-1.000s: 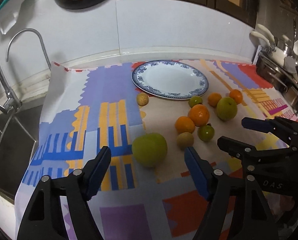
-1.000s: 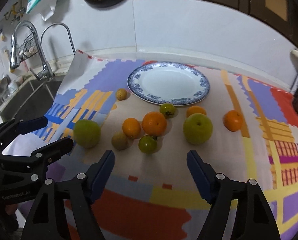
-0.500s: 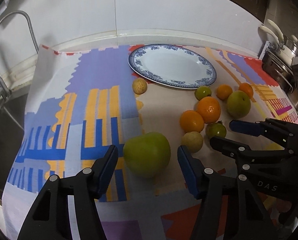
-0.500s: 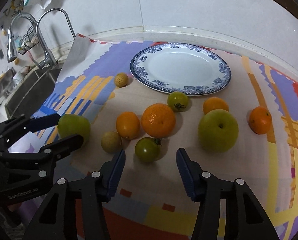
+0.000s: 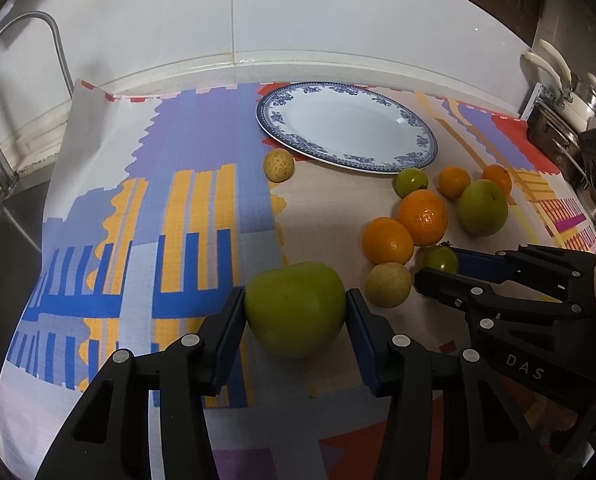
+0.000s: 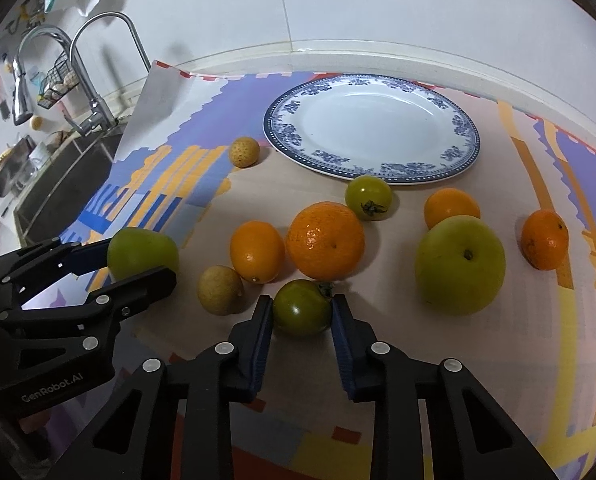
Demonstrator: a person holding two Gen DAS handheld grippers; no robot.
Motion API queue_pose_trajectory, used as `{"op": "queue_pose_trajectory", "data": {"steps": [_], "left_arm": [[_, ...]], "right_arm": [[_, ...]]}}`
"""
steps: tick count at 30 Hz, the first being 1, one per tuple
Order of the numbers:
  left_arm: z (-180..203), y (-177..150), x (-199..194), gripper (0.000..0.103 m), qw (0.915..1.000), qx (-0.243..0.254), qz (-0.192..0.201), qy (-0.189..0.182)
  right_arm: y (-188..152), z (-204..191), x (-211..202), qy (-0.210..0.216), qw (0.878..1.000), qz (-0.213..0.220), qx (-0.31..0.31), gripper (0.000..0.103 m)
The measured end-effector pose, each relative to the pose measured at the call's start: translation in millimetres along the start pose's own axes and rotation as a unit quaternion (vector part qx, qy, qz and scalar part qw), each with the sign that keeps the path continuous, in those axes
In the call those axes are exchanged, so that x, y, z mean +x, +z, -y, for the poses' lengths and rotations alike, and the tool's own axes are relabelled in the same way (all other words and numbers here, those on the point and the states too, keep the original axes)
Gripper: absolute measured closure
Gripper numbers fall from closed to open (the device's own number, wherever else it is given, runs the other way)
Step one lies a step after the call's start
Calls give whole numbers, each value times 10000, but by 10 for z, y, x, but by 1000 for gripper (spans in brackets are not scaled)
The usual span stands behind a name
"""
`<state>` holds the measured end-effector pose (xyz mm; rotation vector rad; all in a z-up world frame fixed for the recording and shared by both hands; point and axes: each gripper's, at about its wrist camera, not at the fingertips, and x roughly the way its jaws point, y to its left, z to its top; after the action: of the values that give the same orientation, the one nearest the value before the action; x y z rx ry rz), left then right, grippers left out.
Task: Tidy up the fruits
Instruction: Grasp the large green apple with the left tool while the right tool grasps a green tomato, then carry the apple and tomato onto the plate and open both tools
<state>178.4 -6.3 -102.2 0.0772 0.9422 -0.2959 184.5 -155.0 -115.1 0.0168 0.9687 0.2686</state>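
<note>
A white-tiled kitchen wall and a steel sink with a curved faucet frame the table, which is covered by a patchwork-print cloth in purple, blue, orange and red. A blue-rimmed white plate sits empty near the wall. "GenRobot.AI" is printed on the left gripper, "DAS" on the right gripper. The left fingers press both sides of a large green apple resting on the cloth. The right fingers clasp a small dark green tomato beside a mandarin, a pale longan and a second green apple.
</note>
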Motion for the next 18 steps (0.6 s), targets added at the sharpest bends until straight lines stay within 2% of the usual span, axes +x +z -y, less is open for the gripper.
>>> {"op": "queue_pose_trajectory", "data": {"steps": [9, 18], "left_arm": [[35, -9, -104, 54, 10000, -12, 83, 12], [140, 140, -345, 54, 9989, 72, 460, -1]], "right_arm": [[-28, -9, -98, 36, 10000, 85, -20, 73], [25, 8, -371, 52, 9993, 369, -66, 73]]}}
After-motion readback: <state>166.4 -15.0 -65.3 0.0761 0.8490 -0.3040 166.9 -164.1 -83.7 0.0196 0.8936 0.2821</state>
